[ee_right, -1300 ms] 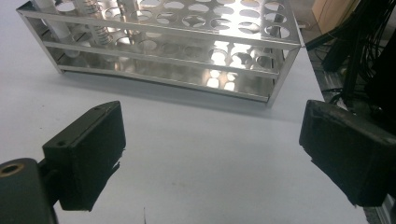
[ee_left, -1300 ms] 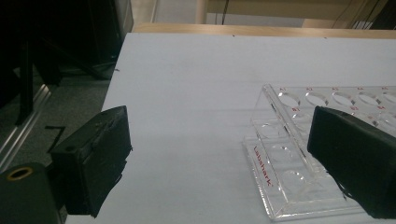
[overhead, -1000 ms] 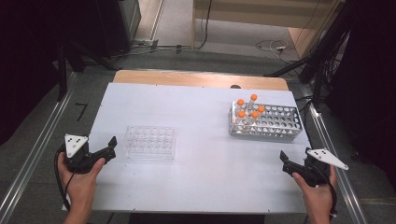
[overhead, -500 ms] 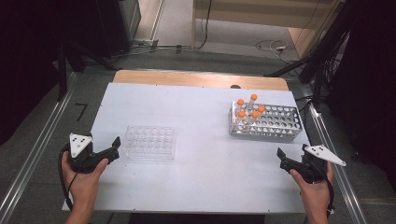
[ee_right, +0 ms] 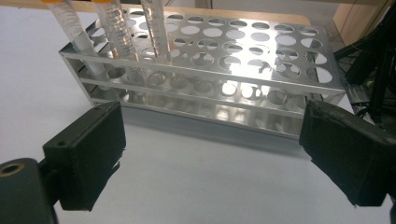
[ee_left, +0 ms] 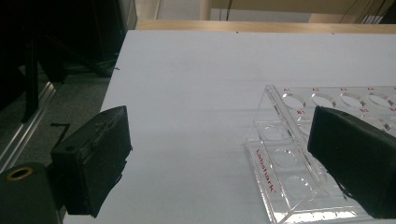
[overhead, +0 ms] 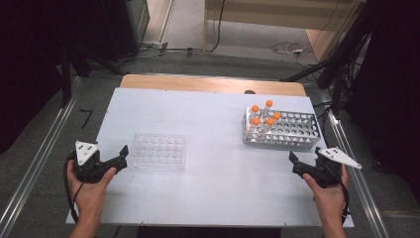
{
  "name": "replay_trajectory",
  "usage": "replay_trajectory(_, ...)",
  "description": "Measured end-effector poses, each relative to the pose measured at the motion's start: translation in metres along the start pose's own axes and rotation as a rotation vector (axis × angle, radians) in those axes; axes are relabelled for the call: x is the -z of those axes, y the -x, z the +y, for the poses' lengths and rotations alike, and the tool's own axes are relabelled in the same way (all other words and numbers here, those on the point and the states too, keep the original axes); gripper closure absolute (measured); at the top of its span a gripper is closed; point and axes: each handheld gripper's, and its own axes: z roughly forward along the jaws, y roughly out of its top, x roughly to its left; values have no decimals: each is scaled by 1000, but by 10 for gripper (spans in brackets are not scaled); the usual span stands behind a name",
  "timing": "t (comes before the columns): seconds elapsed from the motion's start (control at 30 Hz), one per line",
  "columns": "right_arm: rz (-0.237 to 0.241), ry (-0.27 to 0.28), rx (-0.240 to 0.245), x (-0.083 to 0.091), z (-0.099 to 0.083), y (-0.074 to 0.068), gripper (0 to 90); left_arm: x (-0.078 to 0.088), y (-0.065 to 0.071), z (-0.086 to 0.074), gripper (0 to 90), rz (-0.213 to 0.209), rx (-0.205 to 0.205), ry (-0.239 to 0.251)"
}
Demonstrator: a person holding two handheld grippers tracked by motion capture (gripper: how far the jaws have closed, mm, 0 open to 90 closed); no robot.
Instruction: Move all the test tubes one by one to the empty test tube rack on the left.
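Observation:
A clear plastic tube rack lies empty on the white table, left of centre. At the back right stands a metal tube rack holding several orange-capped tubes at its left end. My left gripper is open, just left of the clear rack. In the left gripper view, the left gripper has one jaw over the clear rack's corner. My right gripper is open, in front of the metal rack. In the right gripper view, the right gripper faces the metal rack and its tubes.
A wooden strip runs along the table's far edge. Metal rails flank the table on both sides. Cables lie on the floor beyond. Bare table surface spreads between the two racks.
My right gripper has moved forward and a little left, closer to the metal rack. My left gripper has edged slightly right toward the clear rack. Both stay open.

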Motion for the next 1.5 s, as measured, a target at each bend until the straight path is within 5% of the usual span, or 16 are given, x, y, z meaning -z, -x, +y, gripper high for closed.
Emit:
replay_trajectory(0.53,28,20,13,-14,14,-9,101,-2,0,0,69,1,0,-1)
replay_trajectory(1.0,66,6,67,-42,30,-30,125,-2,0,-1,69,1,-2,-4)
replay_trajectory(1.5,95,18,69,-67,42,-45,176,-2,0,-1,69,0,-1,-5)
